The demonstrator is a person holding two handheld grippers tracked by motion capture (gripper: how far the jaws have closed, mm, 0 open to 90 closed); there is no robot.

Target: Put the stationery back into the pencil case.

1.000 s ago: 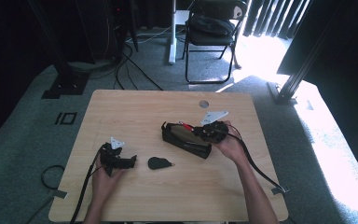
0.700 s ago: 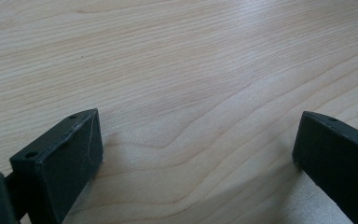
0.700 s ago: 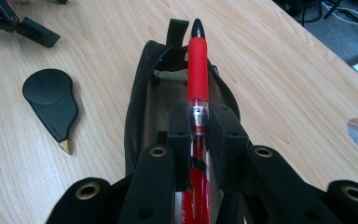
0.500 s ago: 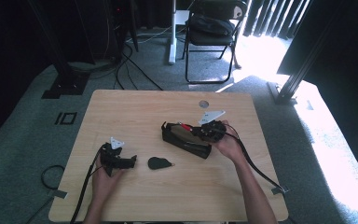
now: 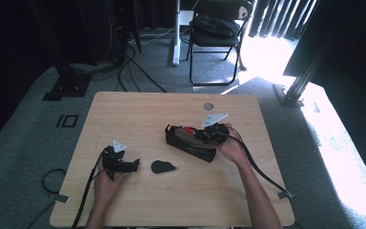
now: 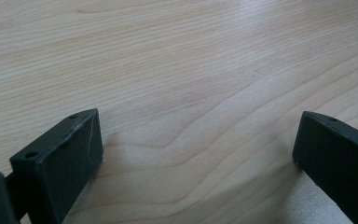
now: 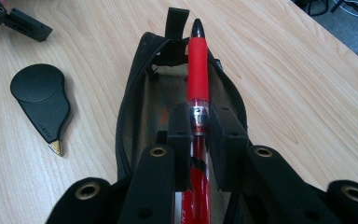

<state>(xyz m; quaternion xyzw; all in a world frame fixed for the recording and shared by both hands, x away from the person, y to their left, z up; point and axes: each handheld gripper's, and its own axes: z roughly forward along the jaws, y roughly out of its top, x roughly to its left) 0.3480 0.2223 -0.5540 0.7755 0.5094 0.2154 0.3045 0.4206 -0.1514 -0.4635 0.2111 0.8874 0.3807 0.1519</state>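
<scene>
From the high view, the wooden table (image 5: 138,109) sits in the middle of the frame with a folding chair (image 5: 217,33) beyond it at the top, and sunlight spills over the carpet at the upper right. The right gripper (image 5: 198,135), just right of the table's centre, has its jaws clamped on a red pen (image 7: 198,70). In the right gripper view the pen runs up the middle of the frame, its black tip near the top, its barrel lying over the open mouth of a black zip pouch (image 7: 135,93). There is white print on the lower barrel at the bottom of that frame, but it is too cut off and blurred to read. A flat black teardrop-shaped thing (image 7: 42,100) with a small gold tip lies on the wood at the left of that view, apart from the pouch; it carries no writing I can make out. The left gripper (image 5: 136,165) rests at the lower left of the table in the high view; in its own view the jaws stand wide apart over bare wood, holding nothing
</scene>
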